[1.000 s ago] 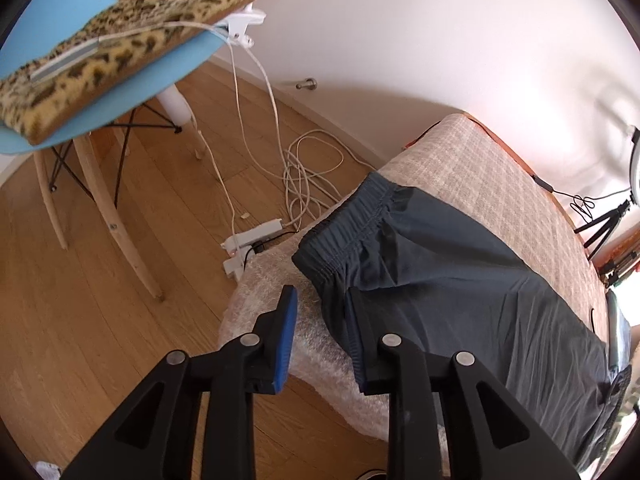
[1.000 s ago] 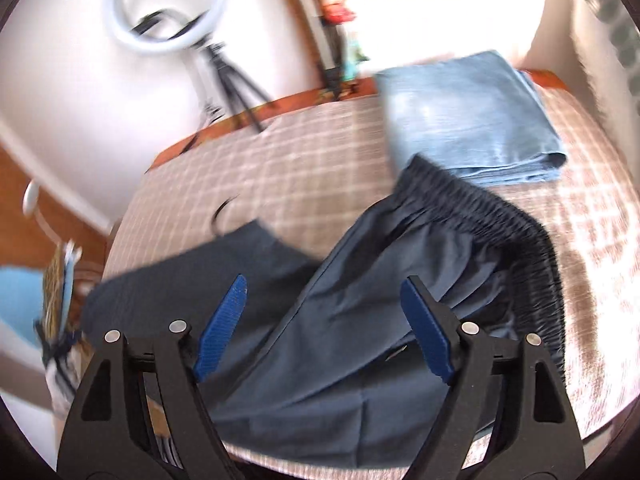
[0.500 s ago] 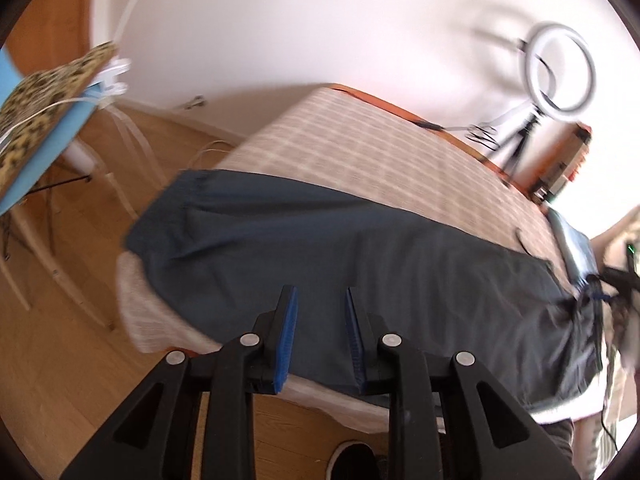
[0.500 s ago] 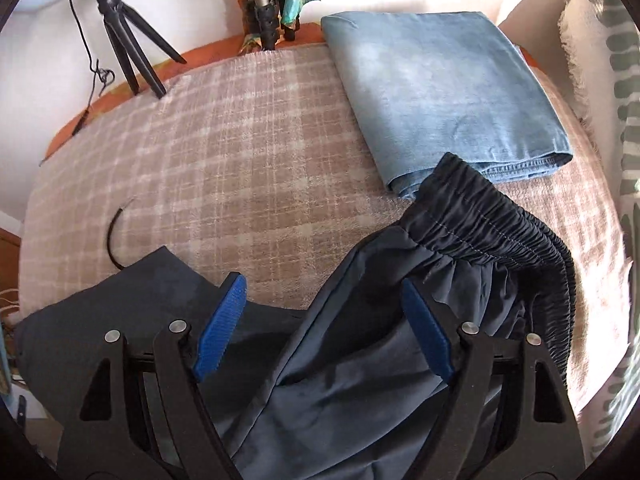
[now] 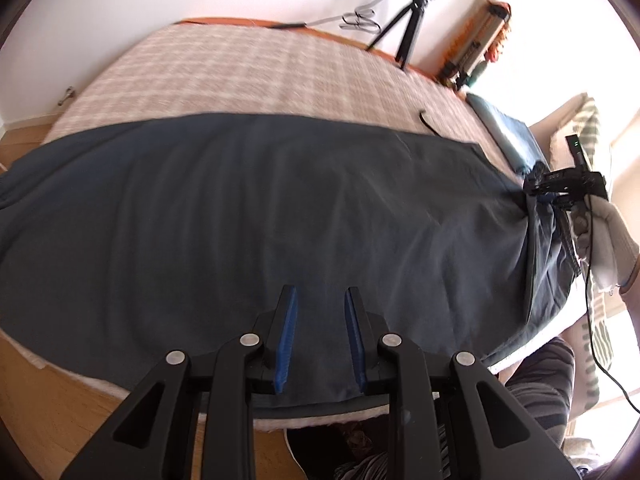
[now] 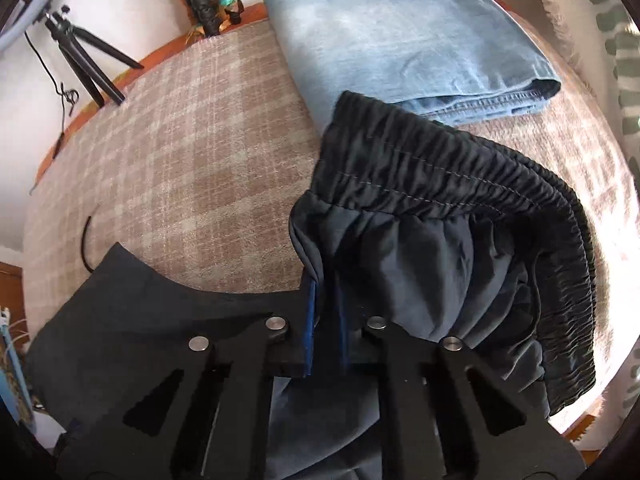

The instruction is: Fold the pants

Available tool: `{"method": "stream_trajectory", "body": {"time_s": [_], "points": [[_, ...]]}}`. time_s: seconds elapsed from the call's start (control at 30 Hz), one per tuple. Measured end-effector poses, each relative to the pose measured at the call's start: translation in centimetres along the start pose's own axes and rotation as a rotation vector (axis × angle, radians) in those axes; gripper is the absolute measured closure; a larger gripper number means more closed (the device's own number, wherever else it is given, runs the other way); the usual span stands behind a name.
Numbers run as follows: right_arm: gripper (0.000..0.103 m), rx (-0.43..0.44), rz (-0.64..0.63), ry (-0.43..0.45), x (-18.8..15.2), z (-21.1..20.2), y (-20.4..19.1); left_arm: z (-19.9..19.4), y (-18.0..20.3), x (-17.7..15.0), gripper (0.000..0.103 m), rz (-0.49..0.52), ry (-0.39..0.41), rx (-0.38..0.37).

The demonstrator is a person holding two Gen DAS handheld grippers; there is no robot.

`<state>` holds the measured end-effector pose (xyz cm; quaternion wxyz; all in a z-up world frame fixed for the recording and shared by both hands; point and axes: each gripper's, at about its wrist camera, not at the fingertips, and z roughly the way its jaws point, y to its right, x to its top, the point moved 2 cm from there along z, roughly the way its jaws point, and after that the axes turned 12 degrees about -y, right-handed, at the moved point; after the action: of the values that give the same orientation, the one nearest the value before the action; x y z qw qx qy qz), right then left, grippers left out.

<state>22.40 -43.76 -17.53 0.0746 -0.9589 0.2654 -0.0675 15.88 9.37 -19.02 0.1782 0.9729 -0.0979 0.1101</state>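
Since the earlier frames, the right gripper (image 6: 326, 320) has been closing its jaws, and a fold of the dark pants (image 5: 260, 220) is now sitting between the blue pads (image 6: 309, 320), just below the gathered elastic waistband (image 6: 440, 176). Those pads are clenching the cloth, which is bunching up around them. In the left wrist view the same gripper (image 5: 546, 199) is showing at the far right edge, carried by a hand in a white glove (image 5: 608, 240), with the fabric pulling into creases toward it.

The left gripper (image 5: 320, 336) has swung away from the floor and chair side and is now hovering over the near edge of the pants, roughly midway along the leg. Its jaws are standing narrowly apart, and the dark cloth is showing through the gap behind them; whether the pads are touching the fabric I cannot tell.

The pants are lying stretched lengthwise across the checked bed cover (image 5: 248, 76), with the waistband end toward the right hand and one leg end (image 6: 132, 280) lying flat on the cover. Folded light-blue jeans (image 6: 400, 36) are resting on the bed just beyond the waistband, which is overlapping their near edge. A ring light tripod (image 5: 408, 28) is standing past the far side of the bed.
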Motion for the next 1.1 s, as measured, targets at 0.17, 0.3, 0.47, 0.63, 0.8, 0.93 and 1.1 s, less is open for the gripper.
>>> {"method": "stream_trajectory", "body": {"time_s": [0.17,0.3,0.47,0.63,0.8,0.93,1.1], "points": [[0.097,0.174,0.027,0.129,-4.0,-4.0,5.3,1.8,1.2,0.4,0.081,0.033,-0.017,0.044],[0.097,0.321,0.081,0.206,-9.1,-6.1,9.8,1.9,1.4,0.5,0.081,0.026,-0.017,0.045],[0.097,0.444,0.187,0.239,-14.7,-5.4,15.6,1.8,1.4,0.3,0.082,0.009,-0.025,0.050],[0.097,0.428,0.160,0.114,-17.7,-2.2,19.1,1.5,1.1,0.0,0.081,-0.020,-0.027,0.071],[0.093,0.381,0.127,0.169,-18.4,-3.1,22.1,1.0,0.6,-0.6,0.081,-0.060,-0.010,0.085],[0.042,0.362,0.154,0.250,-15.7,-4.5,23.9,0.3,0.1,-1.1,0.081,-0.100,0.013,0.089],[0.042,0.397,0.167,0.171,-11.2,-2.8,23.9,-0.4,-0.8,-1.6,0.081,-0.156,0.041,0.066]]}}
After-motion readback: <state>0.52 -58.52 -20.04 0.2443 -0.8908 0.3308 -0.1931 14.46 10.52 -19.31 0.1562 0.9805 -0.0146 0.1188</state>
